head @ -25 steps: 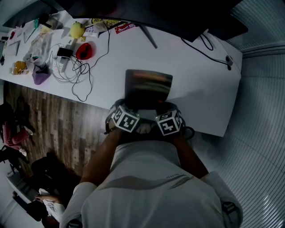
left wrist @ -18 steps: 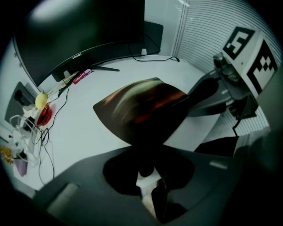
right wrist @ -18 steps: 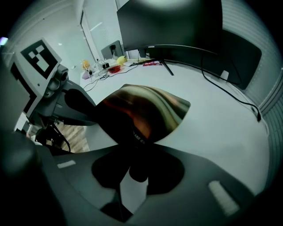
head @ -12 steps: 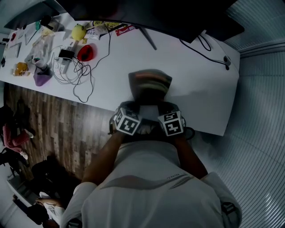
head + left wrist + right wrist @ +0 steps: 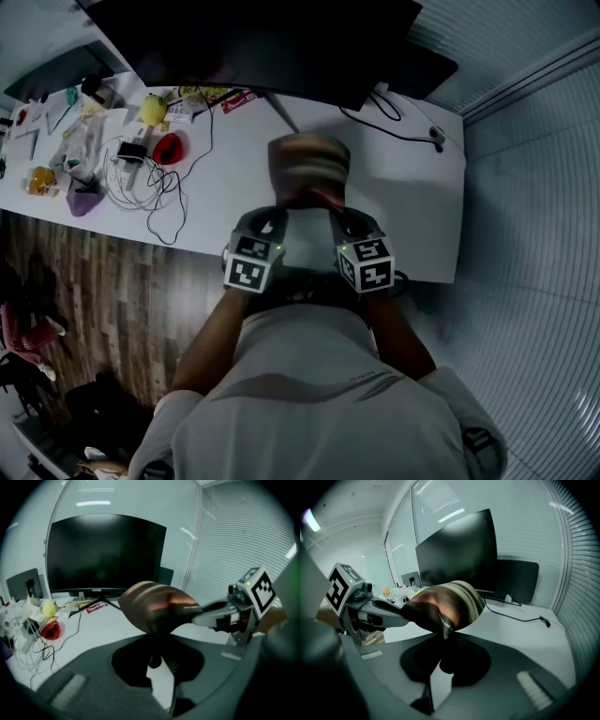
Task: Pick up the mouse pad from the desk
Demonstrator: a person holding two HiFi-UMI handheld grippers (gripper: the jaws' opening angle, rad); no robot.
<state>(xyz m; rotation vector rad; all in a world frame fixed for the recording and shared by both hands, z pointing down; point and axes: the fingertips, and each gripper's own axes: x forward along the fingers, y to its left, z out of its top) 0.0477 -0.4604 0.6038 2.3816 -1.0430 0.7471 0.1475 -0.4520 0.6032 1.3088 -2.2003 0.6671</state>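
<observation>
The mouse pad (image 5: 307,169), dark with striped reddish print, hangs curled above the white desk (image 5: 412,211), clear of its surface. My left gripper (image 5: 279,202) pinches its near left corner and my right gripper (image 5: 335,202) its near right corner. Both pairs of jaws are still closing, and both press on the pad's edge. In the left gripper view the pad (image 5: 152,606) bulges up from my left gripper (image 5: 154,639), with the right gripper (image 5: 220,617) clamped on its right side. The right gripper view shows the pad (image 5: 450,602) above my right gripper (image 5: 443,641).
A large dark monitor (image 5: 262,47) stands at the desk's far edge. Tangled cables (image 5: 141,169), a red object (image 5: 169,147), a yellow object (image 5: 153,110) and a purple item (image 5: 82,197) clutter the left. A black cable (image 5: 403,122) runs at the right. Wooden floor (image 5: 112,281) lies left of me.
Both grippers have risen and moved away from me with the pad in them. The pad, flat on the desk before, now hangs curled in the air.
</observation>
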